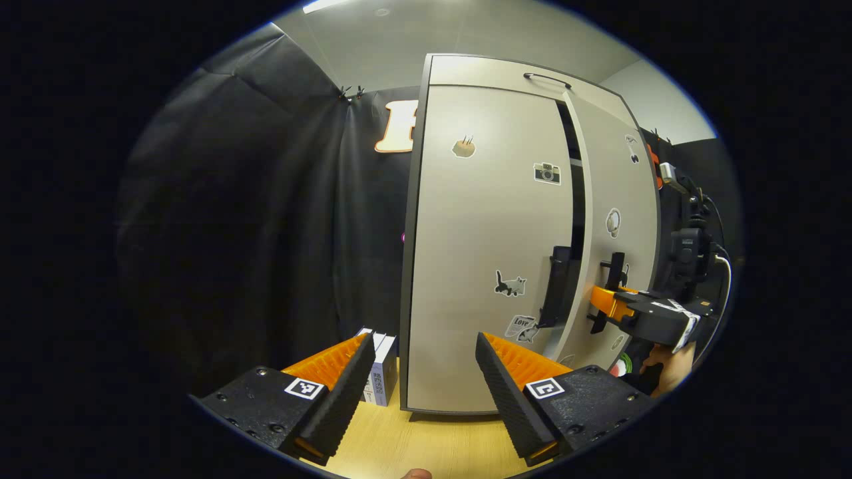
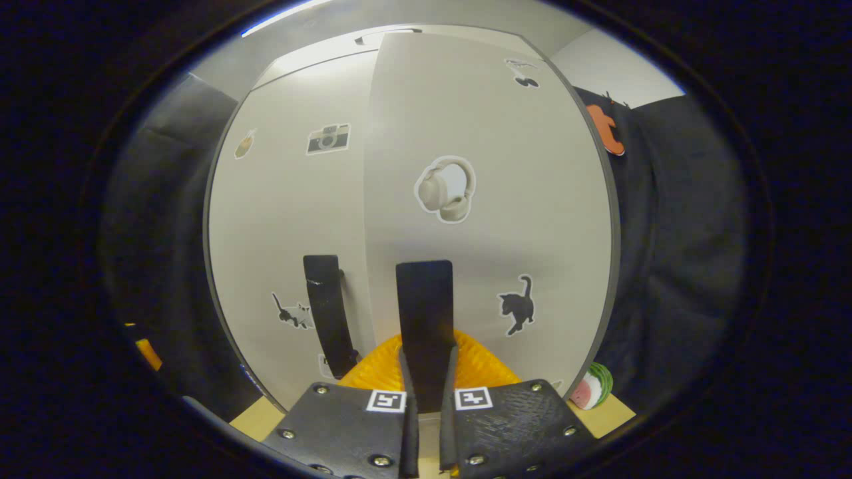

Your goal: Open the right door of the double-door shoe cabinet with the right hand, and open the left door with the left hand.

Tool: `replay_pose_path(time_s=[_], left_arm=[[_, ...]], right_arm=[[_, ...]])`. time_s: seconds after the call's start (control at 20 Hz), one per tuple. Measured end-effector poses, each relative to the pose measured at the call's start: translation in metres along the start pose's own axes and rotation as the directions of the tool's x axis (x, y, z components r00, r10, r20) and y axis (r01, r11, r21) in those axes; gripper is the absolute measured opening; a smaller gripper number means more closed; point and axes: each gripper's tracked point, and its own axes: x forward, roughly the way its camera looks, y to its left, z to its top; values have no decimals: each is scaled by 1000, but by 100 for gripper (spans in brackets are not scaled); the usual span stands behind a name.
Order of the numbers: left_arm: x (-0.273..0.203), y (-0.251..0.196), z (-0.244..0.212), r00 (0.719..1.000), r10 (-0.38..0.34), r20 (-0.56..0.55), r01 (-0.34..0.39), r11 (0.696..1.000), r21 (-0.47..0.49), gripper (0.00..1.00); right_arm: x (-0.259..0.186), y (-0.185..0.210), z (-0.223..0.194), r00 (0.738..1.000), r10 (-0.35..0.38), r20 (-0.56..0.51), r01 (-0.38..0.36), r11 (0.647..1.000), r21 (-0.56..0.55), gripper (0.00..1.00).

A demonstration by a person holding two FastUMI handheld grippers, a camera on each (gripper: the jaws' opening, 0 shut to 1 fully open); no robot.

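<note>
a: standing on the wooden bench (image 1: 426,446), the shoe cabinet (image 1: 492,73) is upright against the black cloth wall, seen from its left front in the left gripper view. status of the doors?

b: left door (image 1: 486,253) closed flush; stickers on it include a camera and a cat. right door (image 1: 616,219) swung slightly out, with a dark gap showing between the two doors along the upper part.

a: right gripper?

b: in the right gripper view the right gripper (image 2: 426,372) has its fingers drawn close together and clamped on the right door handle (image 2: 425,299), a dark vertical bar. both fingers press on its lower end. the left door handle (image 2: 326,306) stands just beside it, untouched. in the left gripper view the same gripper (image 1: 609,303) shows at that handle, with a hand (image 1: 669,366) below it.

a: left gripper?

b: left gripper (image 1: 423,346) spread wide, holding nothing, well short of the cabinet and aimed at the left door's lower half.

a: anything else on the bench?

b: a small box (image 1: 383,369) beside the cabinet's left corner, and a watermelon-slice item (image 2: 592,389) by the right corner.
</note>
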Motion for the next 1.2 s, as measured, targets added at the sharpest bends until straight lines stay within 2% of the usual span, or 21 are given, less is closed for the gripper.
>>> replay_pose_path(time_s=[0.35,0.6,0.7,0.95,1.2], left_arm=[[-2,-22,-5,999,-42,-16,42,999,4,95],[1,-37,-8,999,-40,-25,40,999,1,93],[1,-45,-10,999,-36,-34,36,999,0,95],[1,-60,-10,999,-15,-35,16,1000,7,95],[3,-82,-13,999,0,-42,0,1000,-2,95]], right_arm=[[-10,-4,1,995,100,-10,-100,995,-18,12],[-21,-6,0,982,183,-35,-184,983,-28,12],[-24,-8,0,976,216,-40,-217,975,-40,12],[-34,-10,-2,949,307,-66,-311,949,-53,12],[-46,-18,0,909,406,-91,-411,911,-43,12]])
